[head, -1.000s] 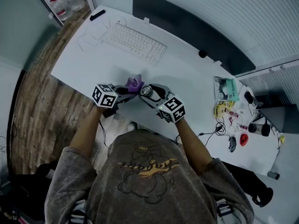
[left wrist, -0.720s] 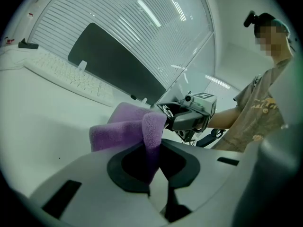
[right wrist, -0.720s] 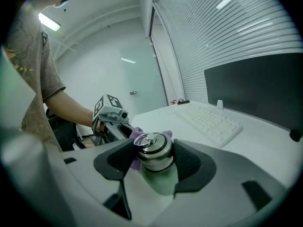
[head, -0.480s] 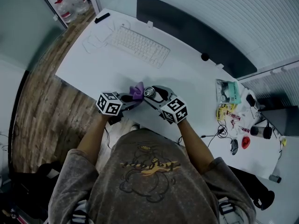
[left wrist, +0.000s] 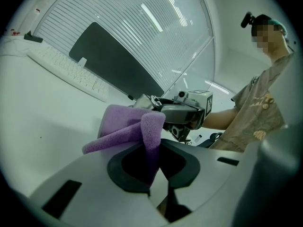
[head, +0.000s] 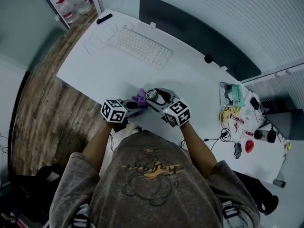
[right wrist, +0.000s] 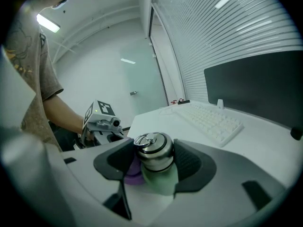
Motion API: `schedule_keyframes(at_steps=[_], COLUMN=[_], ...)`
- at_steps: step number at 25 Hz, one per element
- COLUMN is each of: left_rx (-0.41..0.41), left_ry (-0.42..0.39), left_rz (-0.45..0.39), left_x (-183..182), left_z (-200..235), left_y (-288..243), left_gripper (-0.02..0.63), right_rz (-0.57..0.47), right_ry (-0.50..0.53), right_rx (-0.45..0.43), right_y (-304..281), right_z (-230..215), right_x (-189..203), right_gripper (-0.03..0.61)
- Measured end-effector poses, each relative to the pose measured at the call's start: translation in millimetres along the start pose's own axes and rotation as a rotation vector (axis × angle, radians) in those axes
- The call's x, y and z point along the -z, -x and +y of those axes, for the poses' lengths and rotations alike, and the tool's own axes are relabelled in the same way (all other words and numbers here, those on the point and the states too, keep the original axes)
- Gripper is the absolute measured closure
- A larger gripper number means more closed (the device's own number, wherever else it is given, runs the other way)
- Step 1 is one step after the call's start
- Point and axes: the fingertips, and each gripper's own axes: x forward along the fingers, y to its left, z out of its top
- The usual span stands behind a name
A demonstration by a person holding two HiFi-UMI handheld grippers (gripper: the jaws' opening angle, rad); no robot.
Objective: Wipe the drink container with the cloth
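The drink container (right wrist: pixel 156 163) is a pale green bottle with a shiny metal cap (head: pixel 151 94), held just above the white desk (head: pixel 99 61) near its front edge. My right gripper (right wrist: pixel 152 167) is shut on its body, a pad on each side below the cap. My left gripper (left wrist: pixel 154 167) is shut on a purple cloth (left wrist: pixel 128 129), which folds up out of the jaws. In the head view the cloth (head: pixel 139 97) lies against the bottle's left side, and the left gripper (head: pixel 134 104) sits just left of the right gripper (head: pixel 156 101).
A white keyboard (head: pixel 140 47) lies further back on the desk, in front of a dark monitor (head: pixel 199 33). Cables and small clutter (head: pixel 235 113) crowd the desk's right end. Wooden floor (head: pixel 38 94) runs along the left, with water jugs (head: pixel 71 4) at the far corner.
The left gripper with the cloth has slid a little rightward and nearer the desk's front edge, against the bottle. The right gripper and bottle have stayed in place.
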Motion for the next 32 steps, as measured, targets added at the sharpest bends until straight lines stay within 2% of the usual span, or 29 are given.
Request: schedule_keyframes(at_steps=[9,15,20,26,32], left_rx=[0.0,-0.002,0.003,-0.04,-0.085], left_ry=[0.016,0.003,0.003,0.02,0.022], left_rz=[-0.028,-0.008,-0.024,-0.094,-0.113], left_x=[2.8,11.9,11.7,9.3,9.0], left_z=[-3.5,-6.3,-12.3,-12.1,-14.4], left_y=[-5.6,-15.5,-26.8,-31.5,-40.7], left_gripper=[0.561,0.561,0.561,0.561,0.561], right_rz=[0.003,-0.003,-0.004,-0.007,-0.007], right_ry=[-0.006,-0.014,-0.018,-0.028,-0.032], right_rx=[-0.004,-0.003,-0.002,0.003,0.008], right_y=[-0.4,-0.3,-0.1,-0.3,0.4], right_z=[-0.2,-0.5,-0.7,-1.0,-1.0], right_x=[-0.5,-0.2,-0.1,0.2,0.4], right_gripper=[0.314,0.314,0.314,0.313,0.314])
